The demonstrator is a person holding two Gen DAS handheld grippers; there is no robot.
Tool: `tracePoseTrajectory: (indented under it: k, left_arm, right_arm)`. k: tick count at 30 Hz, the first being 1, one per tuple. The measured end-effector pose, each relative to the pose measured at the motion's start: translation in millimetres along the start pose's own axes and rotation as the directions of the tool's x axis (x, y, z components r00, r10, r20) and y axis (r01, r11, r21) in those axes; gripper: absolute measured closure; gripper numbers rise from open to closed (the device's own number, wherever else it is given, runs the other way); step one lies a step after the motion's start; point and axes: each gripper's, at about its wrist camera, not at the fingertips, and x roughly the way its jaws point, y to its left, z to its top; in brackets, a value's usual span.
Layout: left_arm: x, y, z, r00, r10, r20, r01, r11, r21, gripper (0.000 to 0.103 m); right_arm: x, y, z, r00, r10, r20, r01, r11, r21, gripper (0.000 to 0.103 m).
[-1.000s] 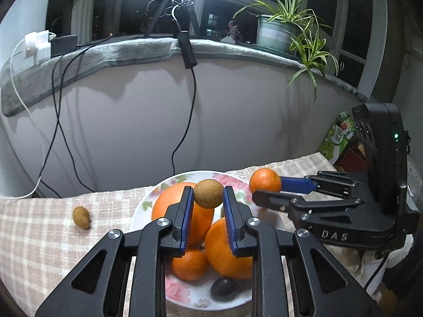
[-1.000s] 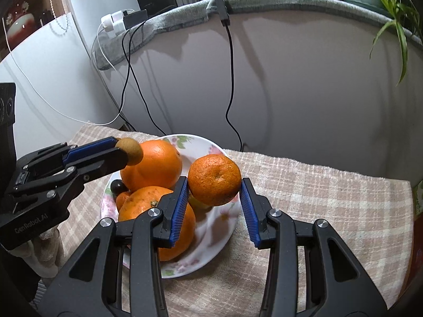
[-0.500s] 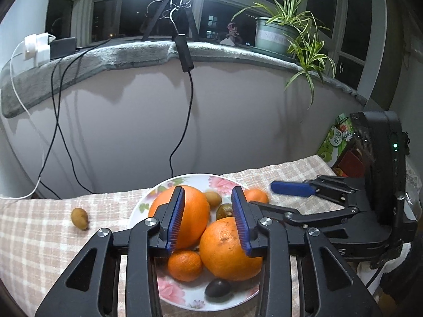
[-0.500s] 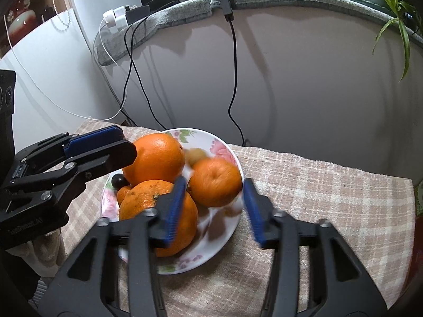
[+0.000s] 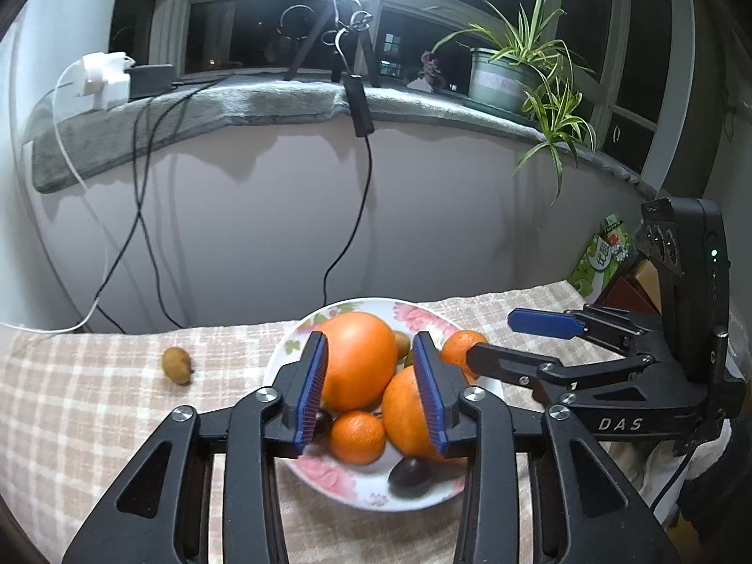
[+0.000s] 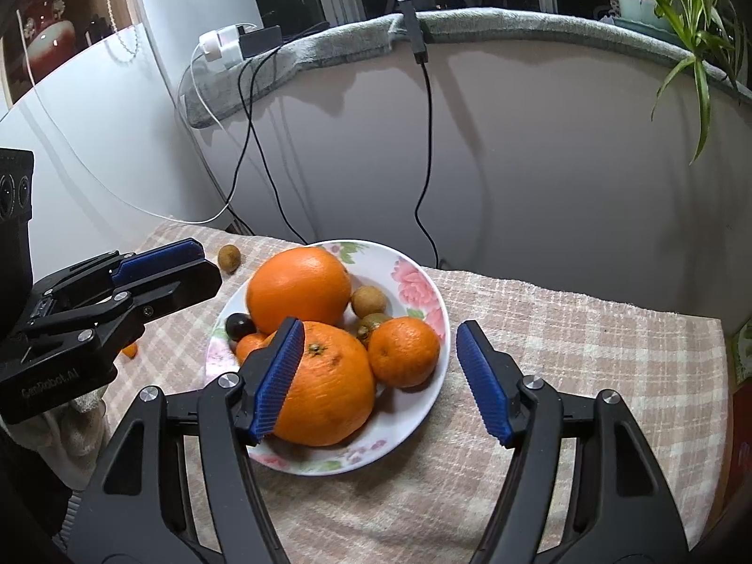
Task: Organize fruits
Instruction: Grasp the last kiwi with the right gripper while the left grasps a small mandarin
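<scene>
Right wrist view: the right gripper [image 6: 376, 380] hangs with jaws wide apart and empty, a mandarin [image 6: 403, 351] just ahead between them on the floral plate [image 6: 423, 291]. Left gripper [image 5: 369, 392] jaws likewise parted, empty, above two large oranges [image 5: 359, 366]. One small brown fruit [image 5: 177, 365] lies well left of them on the checked cloth [image 5: 70, 399].

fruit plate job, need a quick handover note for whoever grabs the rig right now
Left tool: open, empty, above the plate.
Right tool: open, empty, at the plate's near edge.
On the floral plate: two large oranges, two mandarins, a dark plum, small brown fruits.
Left to do: one small brown fruit lies on the checked cloth left of the plate; a small orange piece shows under the left tool.
</scene>
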Motion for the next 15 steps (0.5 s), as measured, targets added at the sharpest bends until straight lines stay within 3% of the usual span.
tracePoseTrajectory:
  k: [1,15]
  left_arm:
    - [-4.2,2.2,-1.2,1.000,0.004,0.006,-0.004,1.000,-0.003,0.056]
    - [-68.7,71.2,-45.4,0.989,0.146,0.014,-0.144,0.986,-0.088,0.056]
  right_arm:
    - [-1.6,2.2,0.0,1.000,0.001,0.003,-0.001,1.000,-0.003,0.033]
    - [-11.9,58.7,17.3,0.998,0.055,0.033,-0.052,0.995,-0.090,0.033]
